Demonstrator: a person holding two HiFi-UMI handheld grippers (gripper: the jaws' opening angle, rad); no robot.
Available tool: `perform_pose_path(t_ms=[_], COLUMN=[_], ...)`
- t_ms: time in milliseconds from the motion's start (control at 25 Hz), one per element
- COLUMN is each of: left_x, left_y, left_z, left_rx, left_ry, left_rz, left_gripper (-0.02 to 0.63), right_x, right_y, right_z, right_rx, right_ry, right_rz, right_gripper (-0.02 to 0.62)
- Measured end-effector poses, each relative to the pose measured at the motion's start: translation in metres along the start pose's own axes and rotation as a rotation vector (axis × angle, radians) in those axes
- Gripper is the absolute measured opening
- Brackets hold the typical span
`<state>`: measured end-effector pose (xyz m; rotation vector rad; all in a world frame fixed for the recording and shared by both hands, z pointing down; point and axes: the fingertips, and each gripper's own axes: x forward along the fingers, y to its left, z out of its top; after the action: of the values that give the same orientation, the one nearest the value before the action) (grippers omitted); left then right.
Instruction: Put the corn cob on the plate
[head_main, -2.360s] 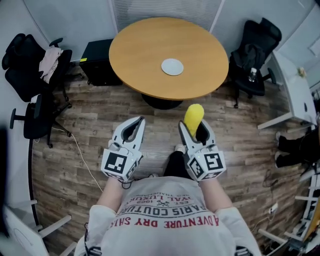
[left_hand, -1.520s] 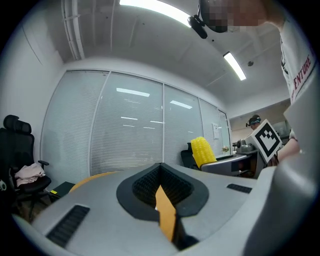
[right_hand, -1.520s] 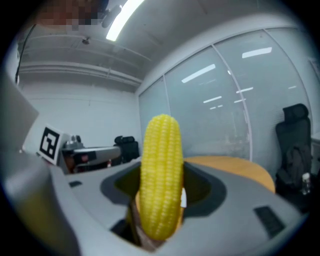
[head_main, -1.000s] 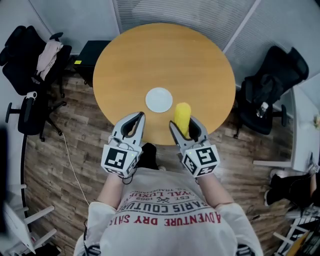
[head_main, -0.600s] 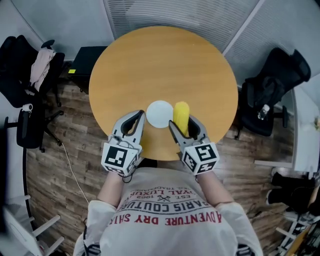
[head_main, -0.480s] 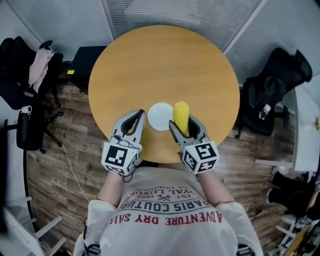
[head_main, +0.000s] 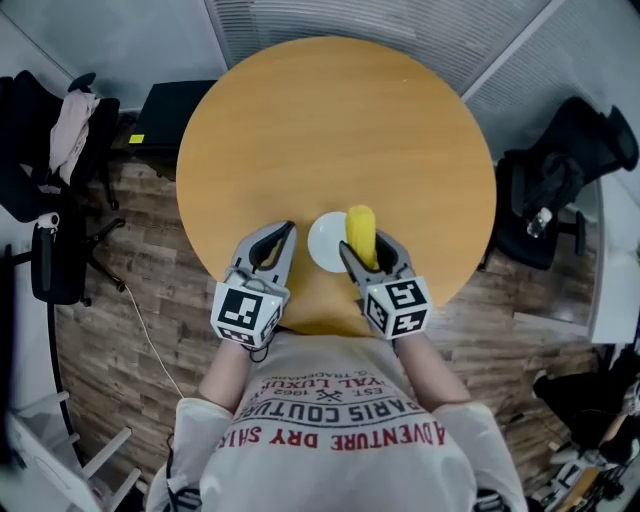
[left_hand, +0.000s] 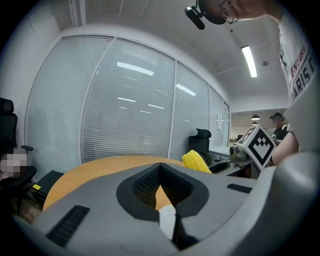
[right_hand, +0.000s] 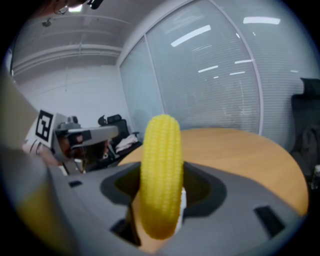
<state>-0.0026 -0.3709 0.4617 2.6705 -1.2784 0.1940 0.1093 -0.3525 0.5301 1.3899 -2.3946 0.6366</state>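
Observation:
A yellow corn cob (head_main: 361, 236) stands out of my right gripper (head_main: 371, 260), which is shut on it; in the right gripper view the corn cob (right_hand: 161, 180) fills the gap between the jaws. The cob hangs over the right part of a small white plate (head_main: 326, 244) near the front edge of the round wooden table (head_main: 330, 130). My left gripper (head_main: 272, 248) is shut with nothing in it, just left of the plate. In the left gripper view the corn cob (left_hand: 196, 161) shows to the right, beyond the closed left gripper (left_hand: 167, 220).
Black office chairs stand at the left (head_main: 45, 180) and at the right (head_main: 565, 170) of the table. A black box (head_main: 165, 105) sits on the wood floor at the table's back left. A cable (head_main: 140, 330) runs over the floor on the left.
The person has walked up to the table; both grippers now hang over its front edge. The corn cob has come from right of the plate to above its right part.

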Motion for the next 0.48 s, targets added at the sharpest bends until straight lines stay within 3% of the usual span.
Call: perform_pose_path(t_ms=[480], left_x=[0.012], left_y=[0.019], left_z=[-0.035], left_rx=[-0.035], left_ry=[0.049], left_rz=[-0.029], left_gripper=[0.032], right_x=[0.052], right_y=[-0.005], right_z=[-0.071], right_rx=[0.005], right_ry=[0.204], right_rz=[-0.013], right_gripper=[0.264])
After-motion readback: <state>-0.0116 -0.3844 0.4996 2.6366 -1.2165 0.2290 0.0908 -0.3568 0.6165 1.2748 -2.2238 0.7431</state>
